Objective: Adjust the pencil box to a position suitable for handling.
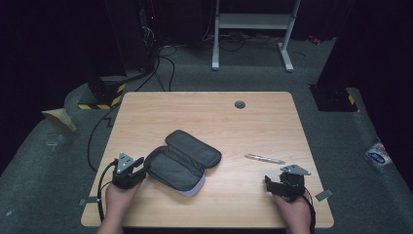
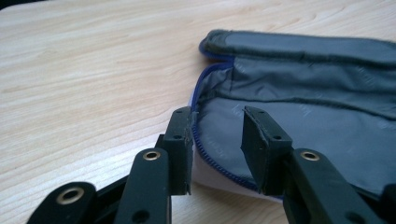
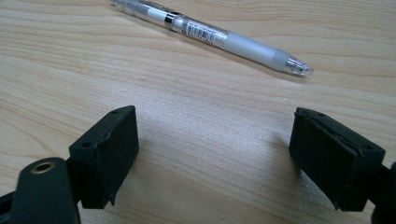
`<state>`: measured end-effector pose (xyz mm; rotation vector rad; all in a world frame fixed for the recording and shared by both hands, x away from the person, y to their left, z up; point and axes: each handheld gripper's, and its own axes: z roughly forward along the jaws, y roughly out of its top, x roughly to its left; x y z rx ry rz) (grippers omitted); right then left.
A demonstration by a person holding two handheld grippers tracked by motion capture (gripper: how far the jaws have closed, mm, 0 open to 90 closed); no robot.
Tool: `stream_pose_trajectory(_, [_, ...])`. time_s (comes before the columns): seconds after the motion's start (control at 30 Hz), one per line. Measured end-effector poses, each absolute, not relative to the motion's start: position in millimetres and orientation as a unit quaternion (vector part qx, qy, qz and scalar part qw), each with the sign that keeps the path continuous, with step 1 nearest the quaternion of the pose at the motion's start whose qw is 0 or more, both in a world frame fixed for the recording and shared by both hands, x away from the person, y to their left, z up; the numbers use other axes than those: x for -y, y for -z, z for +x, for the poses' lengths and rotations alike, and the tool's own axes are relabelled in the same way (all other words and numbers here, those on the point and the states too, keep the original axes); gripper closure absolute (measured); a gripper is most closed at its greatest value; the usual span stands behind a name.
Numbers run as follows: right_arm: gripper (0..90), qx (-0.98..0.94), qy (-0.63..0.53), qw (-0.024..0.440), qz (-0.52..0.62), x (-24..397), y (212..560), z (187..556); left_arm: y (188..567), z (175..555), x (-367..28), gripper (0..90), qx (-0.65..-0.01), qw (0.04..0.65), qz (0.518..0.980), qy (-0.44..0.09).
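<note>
A grey pencil case (image 1: 182,161) lies unzipped and spread open on the wooden table (image 1: 204,112), left of centre. My left gripper (image 1: 141,165) is at its left end. In the left gripper view the case (image 2: 303,93) shows its grey lining, and its blue zipper edge (image 2: 210,156) runs between the jaws of the left gripper (image 2: 217,126), which stand apart without pressing on it. A clear pen (image 1: 264,158) with a grey grip lies to the right. My right gripper (image 1: 269,183) rests open just short of the pen (image 3: 210,33), with bare wood between the right gripper (image 3: 212,135) jaws.
A round cable hole (image 1: 239,104) sits near the table's far edge. Beyond the table are a white desk frame (image 1: 253,22), cables and a dark stand on grey carpet. A packet (image 1: 377,156) lies on the floor at the right.
</note>
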<state>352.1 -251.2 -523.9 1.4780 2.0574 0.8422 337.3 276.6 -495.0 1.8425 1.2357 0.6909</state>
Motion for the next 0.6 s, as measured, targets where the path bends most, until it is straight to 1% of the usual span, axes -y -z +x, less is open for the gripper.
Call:
stream_pose_trajectory(0.17, [18.8,-0.751,-0.311,0.232,0.535,251,524,351,498,339,-277,66.2,-0.491,0.396,0.729,-0.265])
stream_pose_trajectory(0.2, [21.7,-0.753,-0.312,0.232,0.530,251,524,351,499,340,-278,66.2,-0.493,0.396,0.728,-0.263])
stream_pose_trajectory(0.27, [31.7,-0.754,-0.332,0.243,0.512,248,519,344,499,341,-280,68.5,-0.496,0.401,0.726,-0.259])
stream_pose_trajectory(0.33, [34.5,-0.749,-0.355,0.250,0.502,244,513,340,500,342,-281,70.5,-0.498,0.401,0.725,-0.256])
stream_pose_trajectory(0.4, [35.4,-0.746,-0.367,0.253,0.494,240,509,337,500,342,-282,72.2,-0.498,0.401,0.725,-0.255])
stream_pose_trajectory(0.43, [36.2,-0.747,-0.379,0.253,0.484,230,507,334,501,343,-282,73.1,-0.499,0.398,0.727,-0.254])
stream_pose_trajectory(0.53, [38.7,-0.752,-0.382,0.243,0.479,223,507,332,502,343,-282,75.0,-0.499,0.395,0.729,-0.253])
stream_pose_trajectory(0.57, [40.9,-0.754,-0.393,0.225,0.476,214,507,333,502,342,-281,75.7,-0.496,0.397,0.730,-0.252])
stream_pose_trajectory(0.6, [41.0,-0.753,-0.401,0.216,0.476,210,505,336,502,342,-280,76.0,-0.496,0.398,0.730,-0.251])
